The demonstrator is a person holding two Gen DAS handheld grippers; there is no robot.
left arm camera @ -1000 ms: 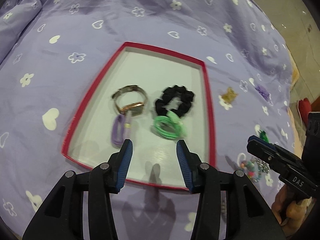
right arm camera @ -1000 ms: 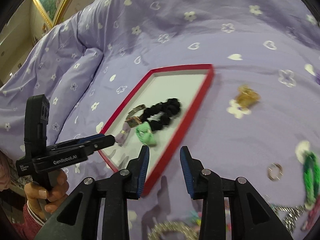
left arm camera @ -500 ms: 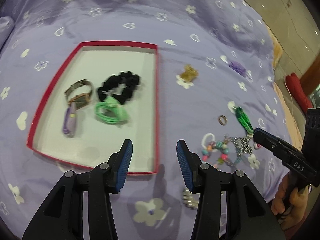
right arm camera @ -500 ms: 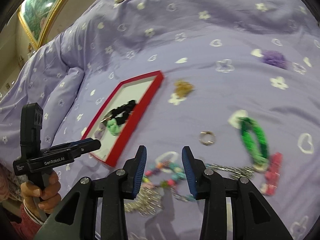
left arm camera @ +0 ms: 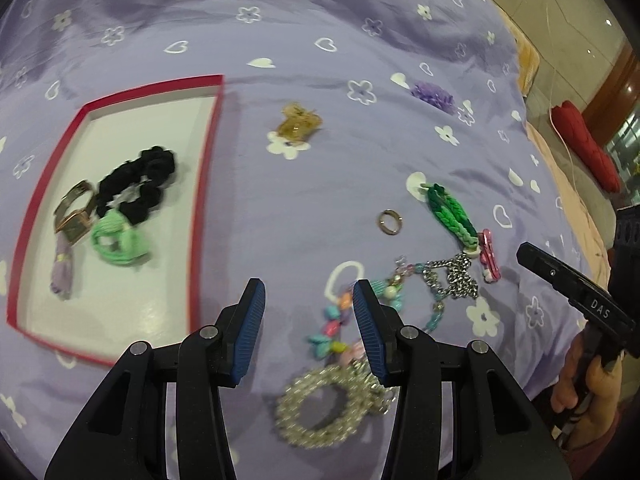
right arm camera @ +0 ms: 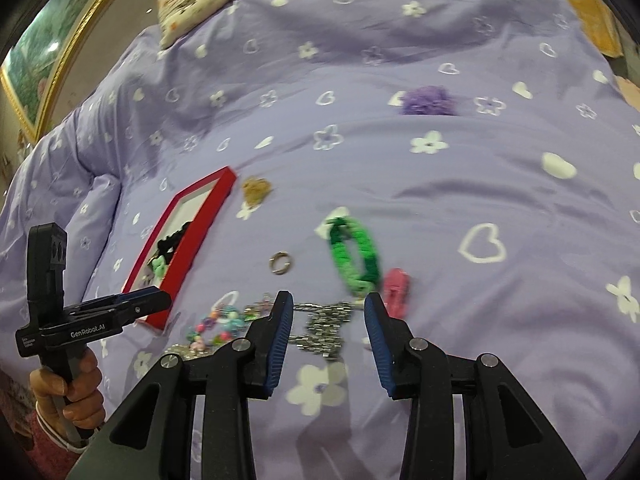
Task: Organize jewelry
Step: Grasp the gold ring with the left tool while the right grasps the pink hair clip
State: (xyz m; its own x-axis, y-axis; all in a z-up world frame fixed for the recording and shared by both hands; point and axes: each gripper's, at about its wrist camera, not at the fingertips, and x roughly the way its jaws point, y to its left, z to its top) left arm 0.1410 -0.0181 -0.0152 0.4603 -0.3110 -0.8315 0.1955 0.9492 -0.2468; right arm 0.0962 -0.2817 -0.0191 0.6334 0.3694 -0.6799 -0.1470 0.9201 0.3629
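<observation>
Both grippers hover over the bed [left arm camera: 400,20] with fingers spread wide, holding nothing: the left gripper [left arm camera: 308,312] above a pearl bracelet [left arm camera: 320,404], the right gripper [right arm camera: 326,328] above a silver chain [right arm camera: 324,328]. The red tray [left arm camera: 204,184] holds a watch [left arm camera: 74,212] and scrunchies [left arm camera: 136,184].

On the bed [left arm camera: 304,208] a tray [left arm camera: 200,216] lies to the left, holding a scrunchie [left arm camera: 136,184], a watch [left arm camera: 74,212] left of it, and a hair tie [left arm camera: 120,240] in front. Right of the tray lie a hair clip [left arm camera: 298,122], a ring [left arm camera: 390,222], a braided band [left arm camera: 452,216], a chain [left arm camera: 454,278] and a beaded bracelet [left arm camera: 320,404] nearest.
</observation>
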